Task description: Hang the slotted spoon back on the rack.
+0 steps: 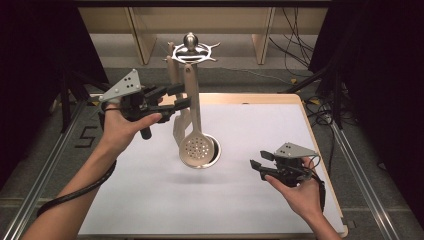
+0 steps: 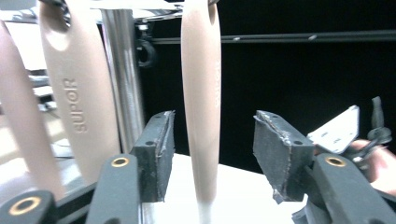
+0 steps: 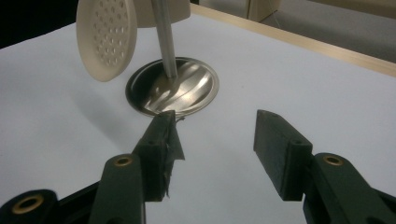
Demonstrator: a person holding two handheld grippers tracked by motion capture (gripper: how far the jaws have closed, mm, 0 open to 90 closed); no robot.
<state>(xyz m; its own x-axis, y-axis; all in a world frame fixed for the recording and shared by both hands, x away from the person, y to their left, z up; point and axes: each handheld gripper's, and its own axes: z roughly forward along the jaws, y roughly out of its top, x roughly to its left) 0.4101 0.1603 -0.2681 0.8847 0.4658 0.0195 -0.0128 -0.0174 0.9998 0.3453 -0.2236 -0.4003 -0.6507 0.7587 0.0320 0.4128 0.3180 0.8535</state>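
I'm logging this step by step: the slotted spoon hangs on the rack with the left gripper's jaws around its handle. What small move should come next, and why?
Probably draw the left gripper straight back from the handle. Its jaws stand apart on either side without pressing it, and the slotted spoon hangs from the rack by itself, so backing off squarely should avoid swinging it.

The wood-edged table [image 1: 320,150] has a white sheet [image 1: 250,140] over it. A round shiny metal rack base [image 1: 215,150] sits mid-table on it.

Left black two-jaw gripper [image 1: 181,98] raised at approx. 10 o'clock, jaws apart, pointing right. Right black two-jaw gripper [image 1: 253,165] low at approx. 4 o'clock, jaws apart, pointing left, hand [image 1: 296,192] beneath.
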